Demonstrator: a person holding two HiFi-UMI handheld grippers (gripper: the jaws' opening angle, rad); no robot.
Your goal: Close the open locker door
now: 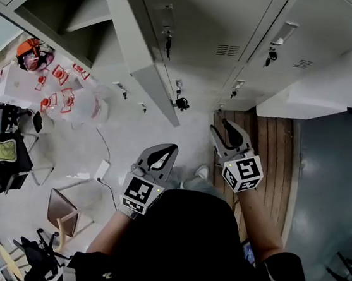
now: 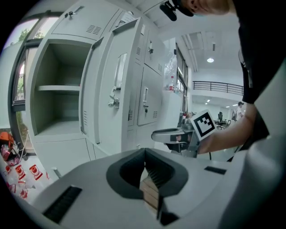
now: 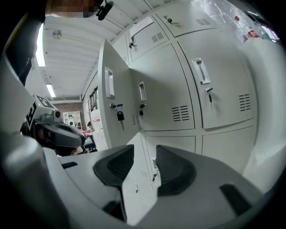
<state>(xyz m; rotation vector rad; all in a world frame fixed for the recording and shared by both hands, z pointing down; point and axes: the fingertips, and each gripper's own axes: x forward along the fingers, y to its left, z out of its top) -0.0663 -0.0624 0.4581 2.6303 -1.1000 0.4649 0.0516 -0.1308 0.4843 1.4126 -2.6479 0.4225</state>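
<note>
The open locker door point(image 1: 144, 37) is grey and swings out from the bank of lockers, with a key hanging in its lock point(image 1: 168, 43). The left gripper view shows the door point(image 2: 114, 89) beside the bare shelved compartment point(image 2: 58, 94). The right gripper view shows its outer face point(image 3: 114, 94) edge-on. My left gripper point(image 1: 170, 149) hangs below the door's free edge, jaws shut on nothing, apart from it. My right gripper point(image 1: 223, 128) is held near the lower lockers, its jaws apart with nothing between them. Neither gripper touches the door.
Closed lockers point(image 1: 277, 41) fill the wall to the right. A wooden platform point(image 1: 270, 154) lies under them. On the floor at left are plastic bags point(image 1: 66, 98), chairs point(image 1: 62, 212), a backpack point(image 1: 3, 150) and a cable with an adapter point(image 1: 102, 171). A white counter point(image 1: 336, 80) juts out at right.
</note>
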